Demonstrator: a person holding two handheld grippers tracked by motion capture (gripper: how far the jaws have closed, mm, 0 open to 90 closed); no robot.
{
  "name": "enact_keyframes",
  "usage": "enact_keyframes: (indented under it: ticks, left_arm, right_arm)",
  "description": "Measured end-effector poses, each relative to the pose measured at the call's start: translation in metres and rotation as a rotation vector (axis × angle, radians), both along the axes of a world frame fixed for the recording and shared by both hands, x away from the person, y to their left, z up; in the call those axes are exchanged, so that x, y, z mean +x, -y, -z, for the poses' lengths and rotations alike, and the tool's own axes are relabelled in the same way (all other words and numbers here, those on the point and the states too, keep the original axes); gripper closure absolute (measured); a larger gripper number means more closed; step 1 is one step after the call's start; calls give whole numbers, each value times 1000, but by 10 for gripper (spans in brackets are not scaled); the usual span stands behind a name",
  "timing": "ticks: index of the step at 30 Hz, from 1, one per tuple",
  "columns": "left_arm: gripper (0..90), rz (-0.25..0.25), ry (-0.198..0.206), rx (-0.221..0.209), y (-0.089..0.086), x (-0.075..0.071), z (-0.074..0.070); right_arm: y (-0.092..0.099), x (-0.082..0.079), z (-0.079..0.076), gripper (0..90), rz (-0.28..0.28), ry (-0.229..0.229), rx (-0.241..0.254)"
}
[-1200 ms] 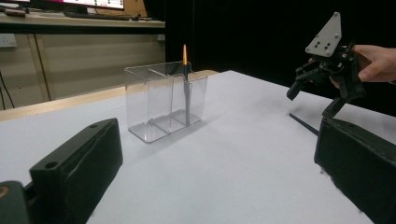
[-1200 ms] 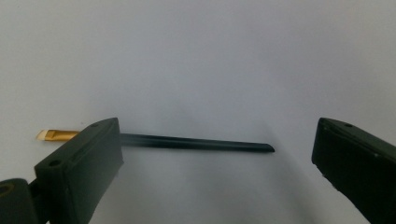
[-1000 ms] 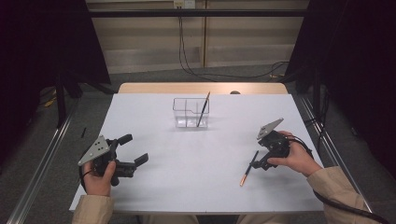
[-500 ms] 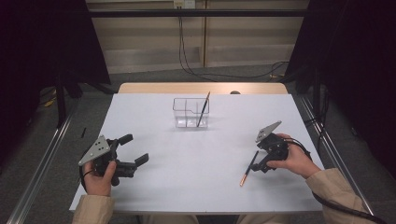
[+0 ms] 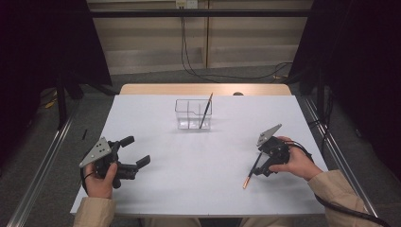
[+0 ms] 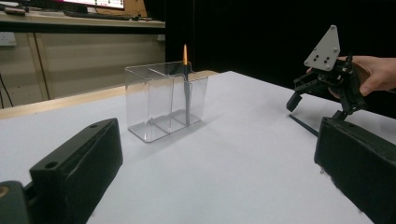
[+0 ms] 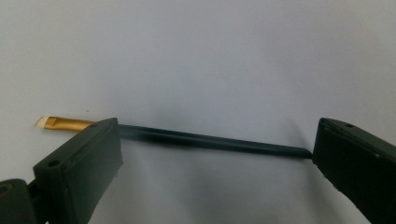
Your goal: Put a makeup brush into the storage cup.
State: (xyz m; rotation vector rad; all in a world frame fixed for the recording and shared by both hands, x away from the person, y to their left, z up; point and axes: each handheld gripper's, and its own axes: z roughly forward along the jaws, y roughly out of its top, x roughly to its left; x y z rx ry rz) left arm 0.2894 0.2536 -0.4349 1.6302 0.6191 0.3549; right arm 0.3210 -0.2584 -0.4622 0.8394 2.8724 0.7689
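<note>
Black and slim, the brush [image 7: 205, 141] lies flat on the white table [image 5: 198, 184], straddled lengthwise by the right gripper [image 7: 215, 154], jaws wide apart. It looks light, stiff and prone to roll; I'd turn and pinch across mid-handle, clear of the gold ferrule [image 7: 70, 123]. The left gripper [image 5: 134, 152] waits open, well away. 1 brush already stands in the clear holder [image 5: 193, 113].

A clear plastic organiser [image 5: 193, 113] with compartments stood toward the far middle of the white table [image 5: 189, 189]. One brush [image 5: 205, 111] leaned upright in its right compartment, tip up. Black cables [image 5: 198, 71] trailed across the grey floor [image 5: 156, 75] behind.
</note>
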Motion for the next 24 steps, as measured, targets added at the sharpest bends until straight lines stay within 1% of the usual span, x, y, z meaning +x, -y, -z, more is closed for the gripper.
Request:
enact_keyframes:
  ticks: [2,7,10,12,17,19,21,24]
  left_arm:
    - [9,1,-2,0,0,0,0]
    - [9,-1,-5,0,0,0,0]
    - [9,-2,-8,-1,0,0,0]
    - [9,0,-3,1,0,0,0]
    - [9,2,-6,5,0,0,0]
    - [9,4,-6,4,0,1,0]
    - [9,4,-6,5,0,1,0]
    - [9,1,-7,2,0,1,0]
  right_arm:
    - [-1,0,2,7,-12,7,-6]
    - [-3,0,5,3,-41,20,-2]
    - [-3,0,6,3,-48,26,2]
    - [-3,0,5,3,-57,38,1]
    - [-5,1,2,3,-59,58,2]
    - [-6,2,2,3,-65,56,3]
    - [-7,2,4,4,-72,61,-6]
    - [-7,2,8,5,-75,45,-14]
